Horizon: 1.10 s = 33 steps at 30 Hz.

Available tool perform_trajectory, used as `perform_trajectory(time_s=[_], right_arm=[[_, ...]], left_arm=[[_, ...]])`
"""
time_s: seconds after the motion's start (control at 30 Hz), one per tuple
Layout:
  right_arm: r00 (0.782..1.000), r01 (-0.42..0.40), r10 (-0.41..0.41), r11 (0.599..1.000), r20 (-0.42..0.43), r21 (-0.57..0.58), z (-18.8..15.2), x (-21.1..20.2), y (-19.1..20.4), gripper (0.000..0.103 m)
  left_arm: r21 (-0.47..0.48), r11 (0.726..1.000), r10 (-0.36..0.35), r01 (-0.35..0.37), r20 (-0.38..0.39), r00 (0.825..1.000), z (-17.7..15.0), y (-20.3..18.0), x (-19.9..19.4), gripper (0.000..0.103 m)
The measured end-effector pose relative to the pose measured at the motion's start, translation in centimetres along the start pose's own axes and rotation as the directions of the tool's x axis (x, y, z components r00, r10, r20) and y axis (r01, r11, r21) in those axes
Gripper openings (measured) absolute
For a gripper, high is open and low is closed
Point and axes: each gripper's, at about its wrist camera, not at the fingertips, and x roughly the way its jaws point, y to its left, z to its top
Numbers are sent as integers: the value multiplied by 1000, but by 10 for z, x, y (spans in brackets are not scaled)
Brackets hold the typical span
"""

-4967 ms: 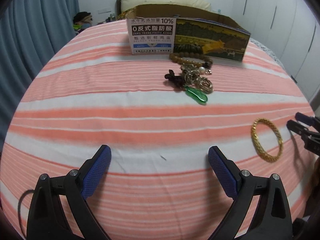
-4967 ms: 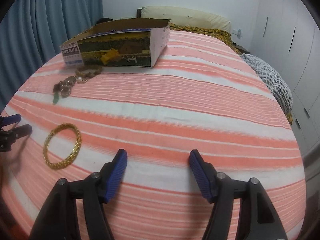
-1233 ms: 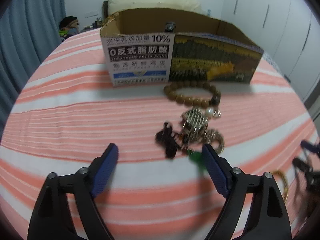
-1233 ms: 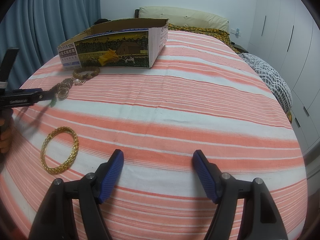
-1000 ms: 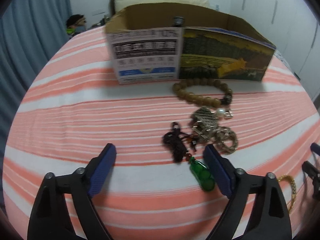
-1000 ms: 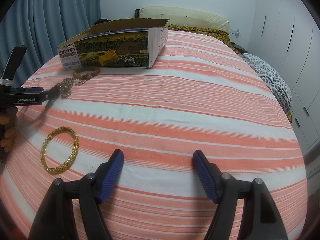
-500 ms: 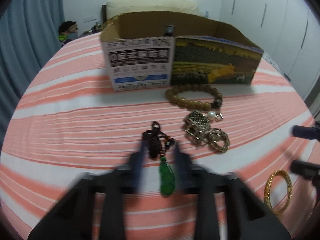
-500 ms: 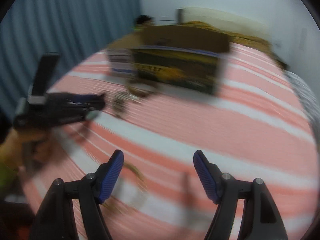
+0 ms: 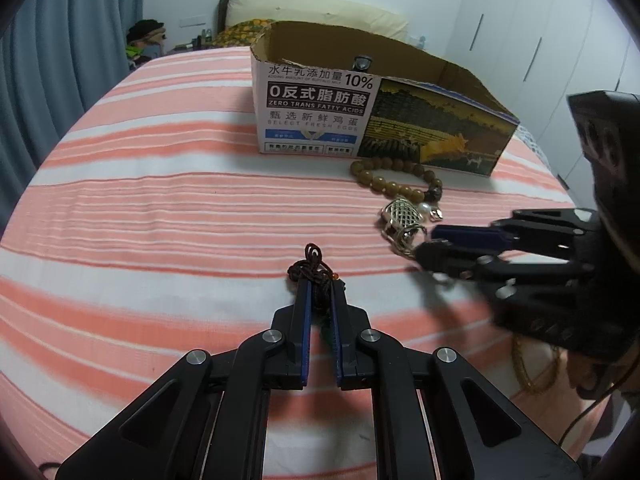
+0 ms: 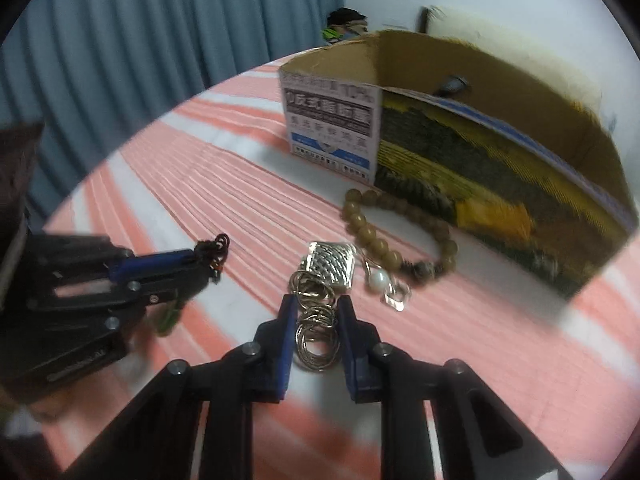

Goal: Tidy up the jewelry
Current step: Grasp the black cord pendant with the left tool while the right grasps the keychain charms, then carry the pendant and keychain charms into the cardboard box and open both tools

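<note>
Blue pads on the left gripper (image 9: 320,292) are pressed together on a dark corded necklace (image 9: 314,264), its knotted loop sticking out past the tips and a green pendant (image 10: 166,318) hanging below the jaws in the right wrist view. The gripper sits low over the striped bedspread (image 9: 160,208), orange and white bands running across it.

Beside it, the right gripper (image 10: 318,310) has its pads narrowed around a silver ring chain (image 10: 316,336). The rings fill the gap between the pads, but I cannot tell from here whether the pads actually pinch them or only bracket them. The chain runs forward to a woven silver pendant (image 10: 332,266) lying flat on the bedspread just ahead of the tips.

Just right of that pendant lies a small pearl charm (image 10: 378,278) with a silver clasp. Beyond it, a brown bead bracelet (image 10: 376,236) curves on the fabric, its far side close against the cardboard box (image 9: 316,116).

The box stands open-topped on the bed, printed with Chinese text and a yellow landscape picture, with a small dark object (image 9: 362,63) showing at its inner wall. In the left wrist view a gold bangle (image 9: 524,364) lies partly hidden under the right gripper's body. Blue curtains (image 10: 140,40) hang behind the bed.
</note>
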Motion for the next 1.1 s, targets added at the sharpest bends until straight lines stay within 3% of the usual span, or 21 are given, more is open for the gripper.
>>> perform_trajectory(time_s=[0.2, 0.43, 0.7, 0.8, 0.87, 1.0, 1.1], right_arm=[[997, -23, 18, 997, 74, 76, -16, -64, -16, 21], [995, -16, -2, 985, 101, 173, -38, -111, -38, 21], [984, -35, -5, 974, 181, 222, -33, -151, -51, 20], [979, -44, -1, 976, 205, 212, -26, -167, -52, 1], [976, -48, 2, 977, 217, 207, -20, -173, -54, 1], [980, 7, -41, 985, 193, 175, -13, -174, -56, 1], [993, 63, -79, 984, 88, 169, -20, -153, -62, 5]], left_arm=[[-12, 999, -37, 37, 25, 999, -1, -3, -22, 7], [-8, 998, -59, 59, 35, 998, 1, -14, -44, 7], [11, 998, -65, 65, 45, 997, 14, -22, -65, 7], [15, 998, -62, 62, 55, 997, 23, -22, -72, 7], [13, 998, -65, 64, 58, 996, 28, -22, -75, 7], [27, 998, -50, 48, 67, 996, 36, -21, -78, 7], [23, 999, -51, 49, 67, 996, 34, -21, -78, 7]])
